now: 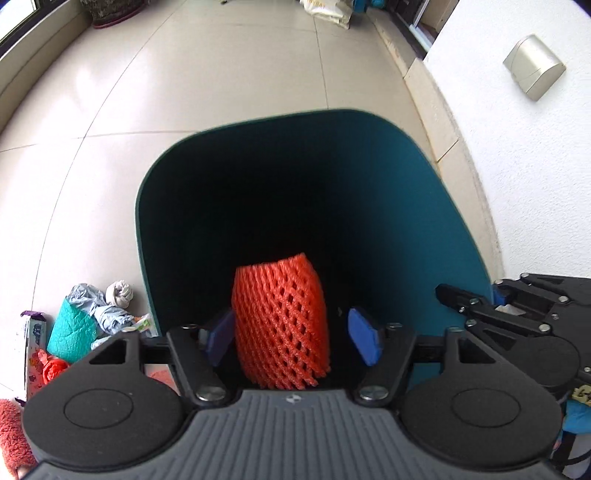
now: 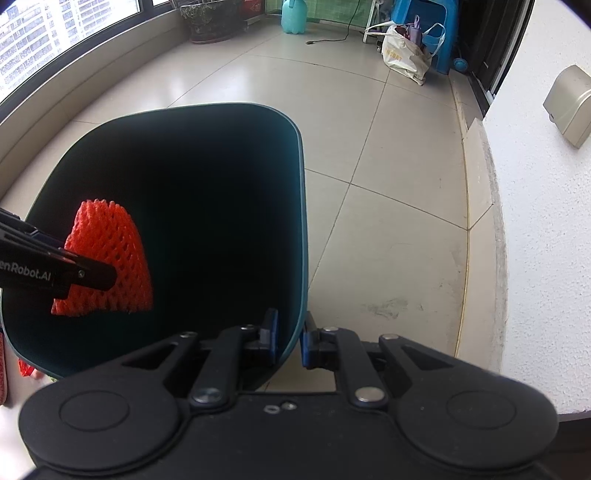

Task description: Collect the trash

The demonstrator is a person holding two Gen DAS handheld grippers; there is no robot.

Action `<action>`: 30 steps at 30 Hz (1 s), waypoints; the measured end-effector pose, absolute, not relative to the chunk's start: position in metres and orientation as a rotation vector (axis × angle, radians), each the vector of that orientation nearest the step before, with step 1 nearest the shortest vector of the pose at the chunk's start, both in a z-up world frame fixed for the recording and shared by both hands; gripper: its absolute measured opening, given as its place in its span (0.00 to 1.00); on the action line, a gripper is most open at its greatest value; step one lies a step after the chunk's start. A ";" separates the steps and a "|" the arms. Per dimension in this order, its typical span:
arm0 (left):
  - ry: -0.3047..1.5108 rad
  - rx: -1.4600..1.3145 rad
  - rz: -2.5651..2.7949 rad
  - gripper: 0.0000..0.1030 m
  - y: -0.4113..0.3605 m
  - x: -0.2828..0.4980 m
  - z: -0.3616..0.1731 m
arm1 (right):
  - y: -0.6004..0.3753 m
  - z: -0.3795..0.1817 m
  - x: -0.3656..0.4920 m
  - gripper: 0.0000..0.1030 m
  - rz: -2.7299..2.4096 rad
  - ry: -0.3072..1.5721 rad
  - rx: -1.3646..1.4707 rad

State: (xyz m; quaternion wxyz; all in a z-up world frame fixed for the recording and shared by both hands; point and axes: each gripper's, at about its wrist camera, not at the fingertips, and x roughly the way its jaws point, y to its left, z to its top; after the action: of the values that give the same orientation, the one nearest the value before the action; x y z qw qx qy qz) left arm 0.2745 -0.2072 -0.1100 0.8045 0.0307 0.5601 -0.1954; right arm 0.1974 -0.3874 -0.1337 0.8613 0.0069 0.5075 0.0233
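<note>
A dark teal trash bin (image 1: 424, 177) stands on the tiled floor, its mouth open toward me. My left gripper (image 1: 295, 338) is over the bin's mouth with its blue pads spread apart. An orange foam net (image 1: 282, 325) sits between them, touching the left pad and clear of the right pad. My right gripper (image 2: 288, 341) is shut on the bin's right wall (image 2: 301, 229). It shows in the left wrist view (image 1: 454, 295) at the bin's right edge. The net (image 2: 114, 254) and left gripper finger (image 2: 55, 273) show in the right wrist view.
Loose trash lies on the floor left of the bin: a teal foam piece (image 1: 72, 334), crumpled blue-grey plastic (image 1: 99, 302), a white wad (image 1: 119, 293), orange scraps (image 1: 53, 369) and a wrapper (image 1: 31, 332). A white wall (image 2: 546, 240) rises on the right. A bag (image 2: 404, 55) and plant pot (image 2: 207, 22) stand far back.
</note>
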 end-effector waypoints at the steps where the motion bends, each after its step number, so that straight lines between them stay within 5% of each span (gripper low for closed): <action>1: 1.185 0.050 -0.422 0.74 -0.205 0.272 -0.104 | -0.387 -0.134 0.197 0.11 0.049 1.065 0.015; 16: 1.156 -0.025 -0.442 0.79 -0.115 0.220 -0.074 | -0.389 -0.133 0.199 0.10 0.049 1.071 0.021; 30: 1.456 0.033 -0.221 0.80 -0.076 0.221 -0.247 | -0.382 -0.133 0.198 0.11 0.047 1.073 -0.006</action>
State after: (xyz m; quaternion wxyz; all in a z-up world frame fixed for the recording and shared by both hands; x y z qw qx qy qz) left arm 0.2213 -0.0757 -0.2467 0.7410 0.0150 0.6638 -0.1006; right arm 0.1981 -0.3818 -0.1331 0.8592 -0.0028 0.5112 0.0223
